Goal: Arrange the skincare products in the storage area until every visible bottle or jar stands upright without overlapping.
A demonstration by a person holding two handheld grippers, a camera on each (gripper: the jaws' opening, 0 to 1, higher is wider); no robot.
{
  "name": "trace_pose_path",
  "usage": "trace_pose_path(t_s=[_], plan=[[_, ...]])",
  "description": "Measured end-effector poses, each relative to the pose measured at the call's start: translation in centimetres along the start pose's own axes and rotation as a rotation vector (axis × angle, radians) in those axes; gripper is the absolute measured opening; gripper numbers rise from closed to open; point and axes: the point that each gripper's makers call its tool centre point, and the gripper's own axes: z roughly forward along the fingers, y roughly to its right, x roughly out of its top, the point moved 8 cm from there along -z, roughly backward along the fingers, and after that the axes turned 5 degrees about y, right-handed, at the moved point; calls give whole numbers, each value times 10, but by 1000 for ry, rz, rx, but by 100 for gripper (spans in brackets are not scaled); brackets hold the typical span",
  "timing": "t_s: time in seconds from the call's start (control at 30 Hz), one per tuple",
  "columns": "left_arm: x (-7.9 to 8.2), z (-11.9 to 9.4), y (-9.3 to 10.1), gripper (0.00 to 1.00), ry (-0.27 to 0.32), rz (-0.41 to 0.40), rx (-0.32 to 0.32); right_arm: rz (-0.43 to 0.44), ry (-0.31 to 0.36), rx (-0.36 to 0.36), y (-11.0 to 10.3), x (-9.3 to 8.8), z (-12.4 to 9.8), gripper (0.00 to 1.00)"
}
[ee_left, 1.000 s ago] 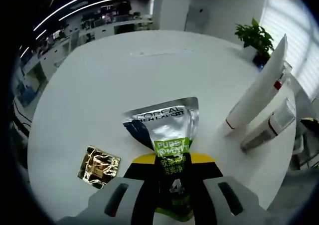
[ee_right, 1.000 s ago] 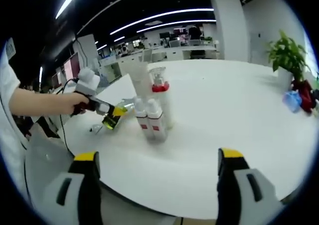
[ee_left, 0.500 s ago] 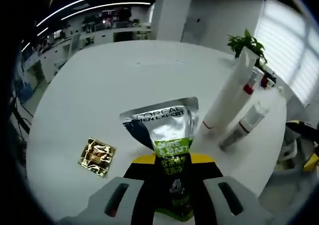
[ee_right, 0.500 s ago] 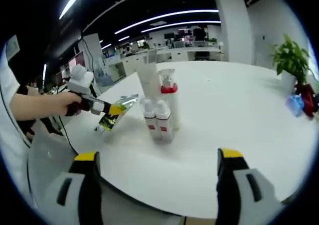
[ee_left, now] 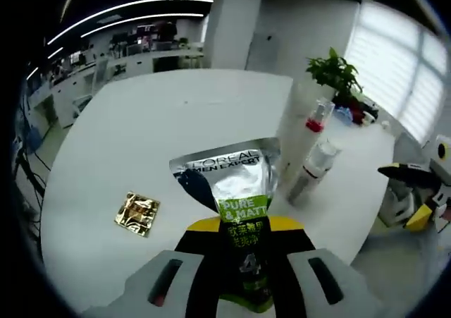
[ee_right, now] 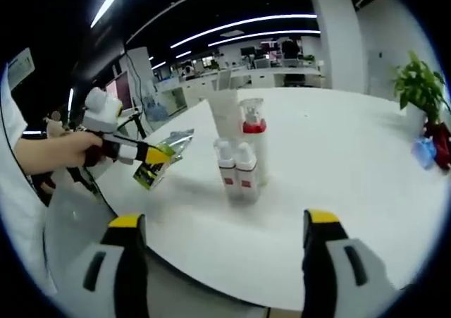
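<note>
Left tongs (ee_left: pixel 243 261) are pinching a silver and green pouch (ee_left: pixel 232 180) above the table (ee_left: pixel 141 135); right tongs (ee_right: pixel 218 261) are spread, holding nothing. I'd lower the pouch base-first beside the group mid-table and release slowly. Count: one tube (ee_right: pixel 227 113), one pump bottle (ee_right: pixel 255 145), two small bottles (ee_right: pixel 237 173), one gold sachet (ee_left: pixel 138 213).

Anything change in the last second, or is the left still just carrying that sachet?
The left gripper stays shut on the silver sachet, carried above the table; nothing was let go. The right gripper remains open and empty. The bottles and gold packet have not moved.
</note>
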Motion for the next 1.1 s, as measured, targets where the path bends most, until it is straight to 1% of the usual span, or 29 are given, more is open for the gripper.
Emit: trace_pose_path(t_s=[0.13, 0.2, 0.37, 0.53, 0.67, 0.8, 0.9, 1.1], plan=[[-1, -9, 6, 18, 14, 19, -17, 6, 13, 17, -3, 4, 1, 91], [-1, -14, 10, 18, 23, 47, -26, 3, 14, 26, -5, 5, 3, 90], [1, -24, 20, 18, 53, 77, -60, 0, 24, 67, -15, 10, 8, 86], [1, -32, 32, 18, 80, 63, -106, 23, 59, 118, -24, 19, 13, 77], [2, -36, 37, 18, 95, 76, -124, 36, 85, 150, -30, 26, 18, 72], [3, -42, 43, 18, 108, 96, -135, 65, 120, 189, -36, 33, 22, 63], [4, -44, 48, 18, 113, 123, -147, 101, 149, 226, -43, 40, 30, 60], [7, -49, 60, 18, 139, 135, -185, 203, 204, 279, -53, 51, 44, 52]])
